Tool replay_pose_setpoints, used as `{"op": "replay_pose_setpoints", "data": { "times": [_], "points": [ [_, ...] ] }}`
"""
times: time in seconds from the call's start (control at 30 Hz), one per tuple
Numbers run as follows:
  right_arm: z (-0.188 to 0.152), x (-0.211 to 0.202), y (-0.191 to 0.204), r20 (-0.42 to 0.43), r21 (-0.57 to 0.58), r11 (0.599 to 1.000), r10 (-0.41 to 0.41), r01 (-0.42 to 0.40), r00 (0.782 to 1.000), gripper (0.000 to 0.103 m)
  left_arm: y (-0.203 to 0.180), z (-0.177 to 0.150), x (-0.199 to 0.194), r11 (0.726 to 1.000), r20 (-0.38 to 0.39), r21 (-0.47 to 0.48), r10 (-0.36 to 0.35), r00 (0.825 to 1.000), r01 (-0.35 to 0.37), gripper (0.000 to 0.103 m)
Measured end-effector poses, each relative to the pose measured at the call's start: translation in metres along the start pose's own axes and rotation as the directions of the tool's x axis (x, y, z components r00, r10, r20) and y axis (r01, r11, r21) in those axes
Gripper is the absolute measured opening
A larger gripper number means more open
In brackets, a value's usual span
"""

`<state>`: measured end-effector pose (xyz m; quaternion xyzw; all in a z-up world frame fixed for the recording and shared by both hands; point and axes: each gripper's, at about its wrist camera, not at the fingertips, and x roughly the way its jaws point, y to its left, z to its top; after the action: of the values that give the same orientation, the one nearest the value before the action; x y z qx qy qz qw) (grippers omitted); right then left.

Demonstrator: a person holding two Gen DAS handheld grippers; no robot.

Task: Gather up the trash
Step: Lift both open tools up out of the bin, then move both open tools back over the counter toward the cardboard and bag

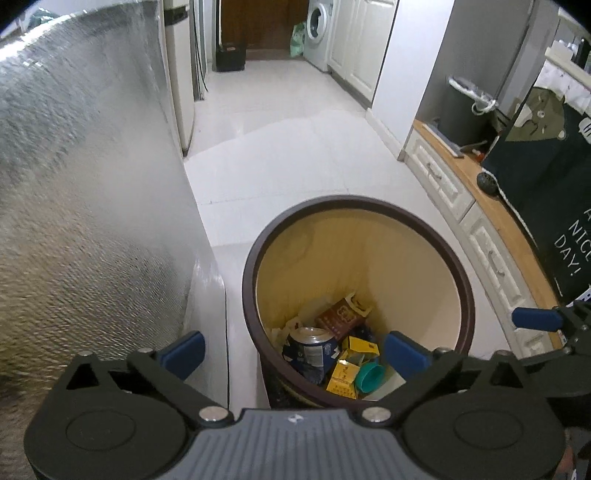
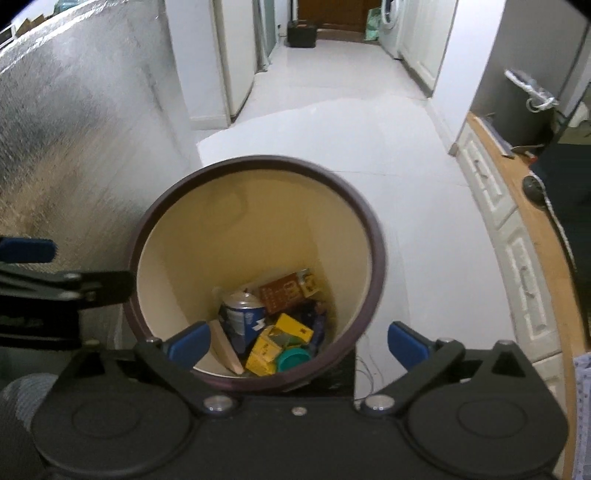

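Note:
A round trash bin with a dark brown rim and cream inside stands on the floor below both grippers. At its bottom lie a blue can, a brown box, yellow boxes and a teal lid. My left gripper hangs over the bin's near left rim, open and holding nothing. My right gripper is above the near right rim, also open with nothing between its fingers. Each gripper's blue finger shows at the edge of the other's view.
A silver textured foil surface rises close on the left. A white cabinet with a wooden top curves along the right, carrying a dark printed cloth and a grey bin. White tiled floor runs back to a washing machine.

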<state>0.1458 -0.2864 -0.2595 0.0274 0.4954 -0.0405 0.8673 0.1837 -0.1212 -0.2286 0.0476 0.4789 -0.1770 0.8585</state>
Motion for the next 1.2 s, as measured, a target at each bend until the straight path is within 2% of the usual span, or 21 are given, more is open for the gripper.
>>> {"op": "replay_pose_setpoints", "data": {
  "times": [0.43, 0.77, 1.0, 1.2],
  "points": [
    [-0.005, -0.055, -0.029, 0.108, 0.06, 0.998, -0.028, 0.022, 0.994, 0.103, -0.005, -0.008, -0.042, 1.0, 0.078, 0.012, -0.023, 0.997, 0.022, 0.103],
    [-0.006, -0.11, -0.044, 0.249, 0.093, 0.996, -0.02, -0.003, 0.968, 0.103, -0.017, -0.009, -0.09, 0.996, 0.187, 0.064, -0.066, 0.98, 0.054, 0.103],
    [0.007, -0.15, -0.043, 0.368, 0.082, 0.996, -0.008, -0.024, 0.93, 0.103, -0.019, 0.001, -0.142, 0.993, 0.316, 0.103, -0.087, 0.945, 0.057, 0.103],
    [0.029, -0.183, -0.034, 0.475, 0.063, 0.995, 0.033, -0.071, 0.879, 0.103, -0.005, 0.015, -0.196, 0.993, 0.441, 0.11, -0.081, 0.894, 0.036, 0.103]
  ]
}}
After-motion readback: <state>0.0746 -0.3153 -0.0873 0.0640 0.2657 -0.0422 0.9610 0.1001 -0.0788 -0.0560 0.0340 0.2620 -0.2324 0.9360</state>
